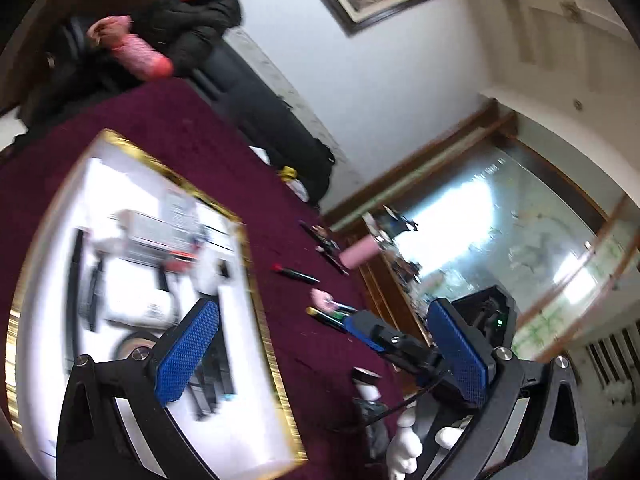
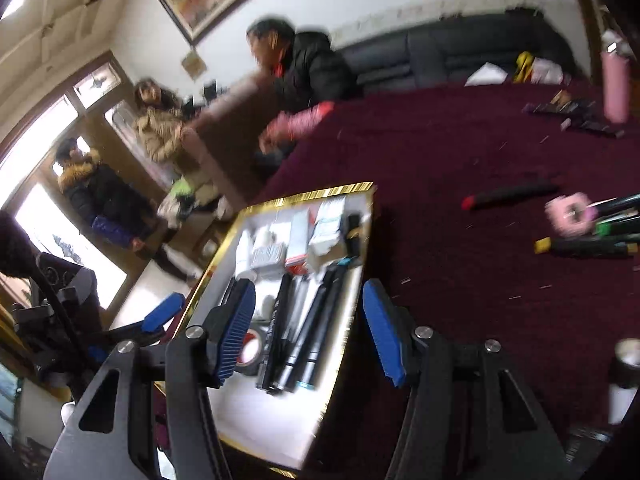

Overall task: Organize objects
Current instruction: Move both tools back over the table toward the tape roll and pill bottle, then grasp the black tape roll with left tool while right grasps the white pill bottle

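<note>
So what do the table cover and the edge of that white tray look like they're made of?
Table cover: apparently a soft maroon fabric, velvet or short pile; it looks matte, with lint specks clinging to it.
Tray edge: probably shiny gold foil or metallic trim, since it glints brightly; the material underneath can't be told.

Both wrist views sit low and close over the gold-rimmed tray (image 1: 256, 280) (image 2: 362, 240), tilted; both share it and the maroon bench (image 1: 180, 120) (image 2: 460, 140).
</note>
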`<state>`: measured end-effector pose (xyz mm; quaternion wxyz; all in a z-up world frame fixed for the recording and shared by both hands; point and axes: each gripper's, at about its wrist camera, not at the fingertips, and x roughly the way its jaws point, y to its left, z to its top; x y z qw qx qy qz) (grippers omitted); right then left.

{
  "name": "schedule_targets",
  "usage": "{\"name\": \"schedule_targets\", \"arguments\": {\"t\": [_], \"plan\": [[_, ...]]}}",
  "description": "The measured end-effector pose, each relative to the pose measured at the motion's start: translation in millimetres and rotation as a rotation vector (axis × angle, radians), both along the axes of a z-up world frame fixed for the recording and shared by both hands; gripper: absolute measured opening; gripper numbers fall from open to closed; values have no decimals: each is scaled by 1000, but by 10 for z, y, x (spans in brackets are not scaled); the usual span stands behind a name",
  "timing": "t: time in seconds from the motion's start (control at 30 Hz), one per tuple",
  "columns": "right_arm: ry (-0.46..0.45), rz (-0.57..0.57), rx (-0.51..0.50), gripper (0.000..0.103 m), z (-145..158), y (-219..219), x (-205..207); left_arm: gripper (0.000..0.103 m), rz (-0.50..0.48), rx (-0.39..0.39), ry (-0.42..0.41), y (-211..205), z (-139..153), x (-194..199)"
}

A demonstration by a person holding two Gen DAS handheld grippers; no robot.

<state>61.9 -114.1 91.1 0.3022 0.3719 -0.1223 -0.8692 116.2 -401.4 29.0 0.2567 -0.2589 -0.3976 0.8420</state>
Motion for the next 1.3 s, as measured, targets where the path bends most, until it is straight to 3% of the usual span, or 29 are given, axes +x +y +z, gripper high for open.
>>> {"name": "schedule_targets", "arguments": {"t": [0.13,0.27,0.33,0.47,0.67,0.8,0.93,1.3], "plan": [[187,-98,41,76,325,473,380,102,-39,-99,10,363,148,-30],[423,-287,141,83,592,970,837,102,-77,-184,11,702,235,-67],[491,-368,171,91,653,1212,990,102,-97,-229,-7,902,256,-144],[411,-479,108,100,604,1886,986,102,-145,-406,-55,1420,227,-312],[256,-618,37,100,337,2756,1053,101,-275,-517,-136,2222,-39,-502],[264,-687,28,100,295,3090,1247,101,-320,-582,-150,2629,-188,-687],[236,-725,41,100,193,3371,1258,101,-412,-681,-107,3090,-274,-928],[155,-746,-36,100,-111,3720,1241,92,-660,-710,24,3898,-282,-1062]]}}
